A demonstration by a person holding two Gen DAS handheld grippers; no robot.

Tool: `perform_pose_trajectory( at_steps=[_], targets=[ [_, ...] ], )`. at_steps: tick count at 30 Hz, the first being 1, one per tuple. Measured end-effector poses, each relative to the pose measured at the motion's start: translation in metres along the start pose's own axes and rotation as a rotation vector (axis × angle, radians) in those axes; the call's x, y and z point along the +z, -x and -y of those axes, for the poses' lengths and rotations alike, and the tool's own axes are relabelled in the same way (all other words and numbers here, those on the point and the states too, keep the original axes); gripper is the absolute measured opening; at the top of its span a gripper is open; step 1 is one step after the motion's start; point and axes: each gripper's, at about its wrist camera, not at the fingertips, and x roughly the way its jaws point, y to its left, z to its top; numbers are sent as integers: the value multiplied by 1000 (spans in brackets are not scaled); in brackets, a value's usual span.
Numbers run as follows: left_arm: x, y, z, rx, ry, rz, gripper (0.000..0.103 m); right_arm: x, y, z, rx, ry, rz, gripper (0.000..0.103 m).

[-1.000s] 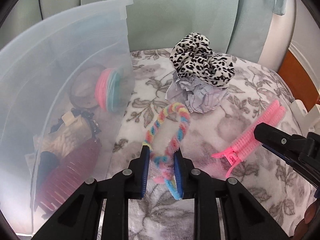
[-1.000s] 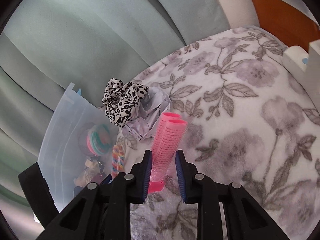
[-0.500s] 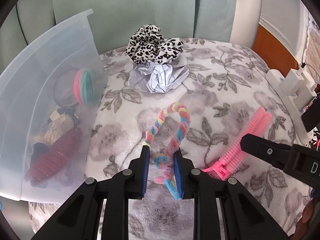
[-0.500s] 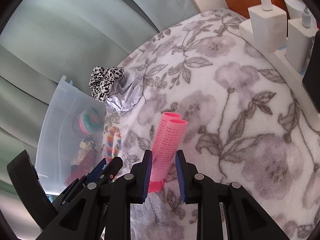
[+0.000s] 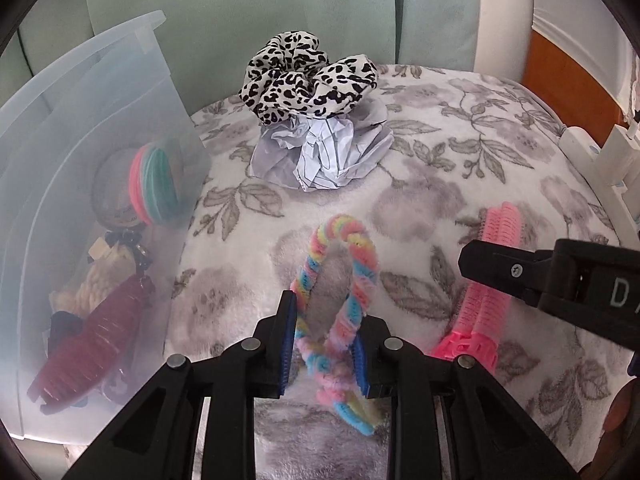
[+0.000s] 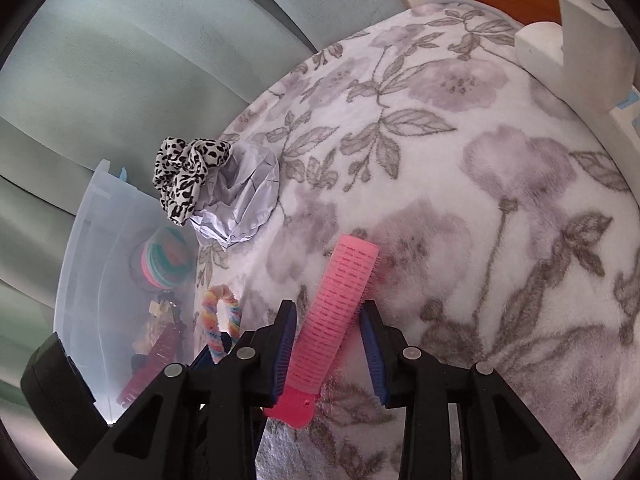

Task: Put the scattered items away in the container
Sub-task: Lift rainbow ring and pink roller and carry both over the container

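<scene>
Change since before: the right claw (image 6: 329,350) has spread its blue pads, which a moment ago pinched the pink clip; the left claw (image 5: 325,340) has kept its hold throughout.
Pink clip: a long pink plastic hair-roller clip (image 6: 335,316) lies flat on the blanket between the right claw's pads, touching the left one while the right pad stands just clear of it. From the left camera it (image 5: 484,296) shows partly behind the right claw's black finger (image 5: 516,270).
Rainbow loop: a fuzzy pastel rainbow twisted hair loop (image 5: 340,296) sits between the left claw's pads, both pressed to its sides; its far end rests on the blanket.
Right claw: parted, gripping nothing.
Left claw: closed on the rainbow loop.
Container: a translucent plastic storage bin (image 5: 60,128) stands at the left, just beside the loop; inside are a stack of pink and teal hair ties (image 5: 154,184), a dark red claw clip (image 5: 92,340) and other small pieces too blurred to name.
Still scattered: a black-and-white leopard-print fabric scrunchie (image 5: 306,78) rests on top of a crumpled pale lilac scrunchie (image 5: 320,152), further back, near the bin.
Surface: a white fleece blanket with grey flowers (image 6: 480,184) carries everything.
Backdrop: pale green curtain (image 6: 120,60).
</scene>
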Motion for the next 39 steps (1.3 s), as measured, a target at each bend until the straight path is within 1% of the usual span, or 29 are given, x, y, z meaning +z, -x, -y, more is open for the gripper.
perform_pose_trajectory(
  at_steps=[3,5,8,11,16,24,27,30,32,34,39],
  targets=[
    [1,-3,-7,-10,24,-3,26,1,-2,-6,-22,28,14,39],
    [1,-2,-11,-16,33,-2,24,-1,-2,-6,-19,25,24,39],
    [0,3,-17,-25,40,-2,13,-3,2,-3,-12,5,33,32],
    [-2,11,-28,-51,65,-2,9,-10,13,-7,14,-5,60,28],
    [-3,40,-45,-75,94,28,9,-15,38,-21,30,11,92,27],
    [-2,112,-78,-98,130,152,9,-30,97,-57,72,55,185,27],
    [-4,131,-86,-103,138,178,9,-37,121,-71,82,80,227,27],
    [-9,141,-91,-107,153,188,9,-44,140,-77,94,82,254,27],
    [-12,143,-92,-110,153,180,9,-48,149,-80,91,83,267,27],
    [-15,141,-91,-122,154,168,9,-51,155,-79,88,80,274,27],
    [-20,128,-85,-117,144,131,9,-52,159,-73,91,66,281,27]
  ],
)
